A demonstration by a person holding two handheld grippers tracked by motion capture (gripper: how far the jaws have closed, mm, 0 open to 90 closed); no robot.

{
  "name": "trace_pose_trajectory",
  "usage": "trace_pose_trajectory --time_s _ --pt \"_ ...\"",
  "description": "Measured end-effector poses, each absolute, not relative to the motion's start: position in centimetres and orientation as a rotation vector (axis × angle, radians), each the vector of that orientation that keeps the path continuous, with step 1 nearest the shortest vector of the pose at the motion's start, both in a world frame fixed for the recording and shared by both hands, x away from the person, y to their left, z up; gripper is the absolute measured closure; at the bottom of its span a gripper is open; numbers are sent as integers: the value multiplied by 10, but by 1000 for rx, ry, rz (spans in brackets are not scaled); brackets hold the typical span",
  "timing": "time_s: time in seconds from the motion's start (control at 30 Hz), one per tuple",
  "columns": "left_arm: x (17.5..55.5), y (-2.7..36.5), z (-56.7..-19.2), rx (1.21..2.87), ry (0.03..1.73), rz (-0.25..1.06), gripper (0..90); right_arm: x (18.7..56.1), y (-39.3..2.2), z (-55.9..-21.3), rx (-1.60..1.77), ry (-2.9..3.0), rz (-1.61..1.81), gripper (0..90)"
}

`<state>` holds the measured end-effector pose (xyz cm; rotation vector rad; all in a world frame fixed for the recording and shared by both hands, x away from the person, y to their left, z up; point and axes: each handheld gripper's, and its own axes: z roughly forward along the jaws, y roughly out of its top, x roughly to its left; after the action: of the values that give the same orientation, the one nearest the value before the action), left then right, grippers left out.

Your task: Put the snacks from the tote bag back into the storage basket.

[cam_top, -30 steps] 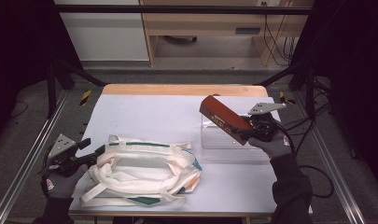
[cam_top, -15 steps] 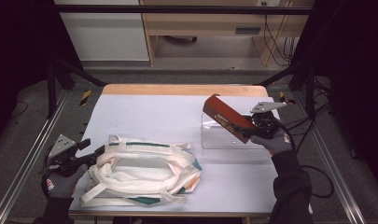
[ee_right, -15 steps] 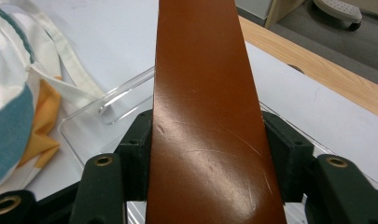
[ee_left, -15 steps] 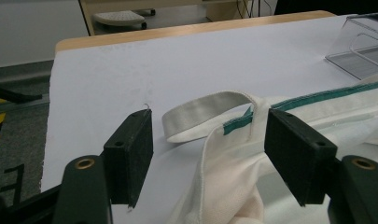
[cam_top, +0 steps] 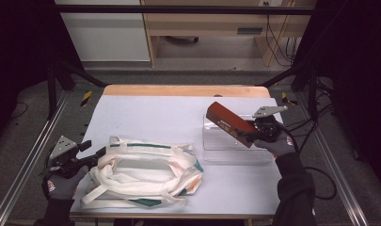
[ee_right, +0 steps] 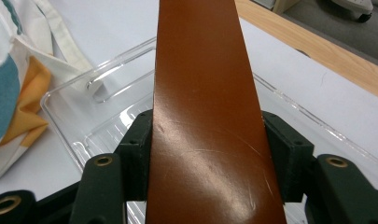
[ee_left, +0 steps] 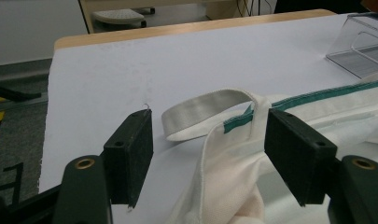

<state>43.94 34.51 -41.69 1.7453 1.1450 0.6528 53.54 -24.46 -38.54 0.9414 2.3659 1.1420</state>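
A: High view first. My right gripper (cam_top: 252, 136) is clamped on the brown box (cam_top: 230, 123), holding it by its near end. The box's long axis runs up and away to the left from the jaws, tilted, its far end raised above the clear tray (cam_top: 235, 146). The tray lies directly under and just left of that gripper.

B: And the bag?

A: The bag (cam_top: 141, 174) lies well to the left of the right gripper, flat on the table (cam_top: 150, 113). My left gripper (cam_top: 91, 157) sits at the bag's left edge, so the left hand is far nearer the bag and the right is the one over the tray.

B: Left gripper view?

A: Jaws spread, not pressing. The bag (ee_left: 289, 140) fills the gap's right half; its strap (ee_left: 205, 109) loops just ahead, between the pads, with the green trim (ee_left: 308, 95) running off to the right. That closeness is hard to judge from above. The tray (ee_left: 364, 51) shows far ahead and right.

B: Right gripper view?

A: Both pads press the sides of the box (ee_right: 205, 116), which runs straight ahead along the jaws. The tray (ee_right: 107, 79) sits below it, rim on both sides; I judge the box is over the tray, not in it. The bag (ee_right: 14, 93) is off to the left.
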Motion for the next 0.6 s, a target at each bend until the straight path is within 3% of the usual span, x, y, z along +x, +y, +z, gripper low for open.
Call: trace_pose_trajectory --time_s 0.6 --pt "440 345 -419 1753 1148 653 321 534 -242 -395 898 2408 1130 436"
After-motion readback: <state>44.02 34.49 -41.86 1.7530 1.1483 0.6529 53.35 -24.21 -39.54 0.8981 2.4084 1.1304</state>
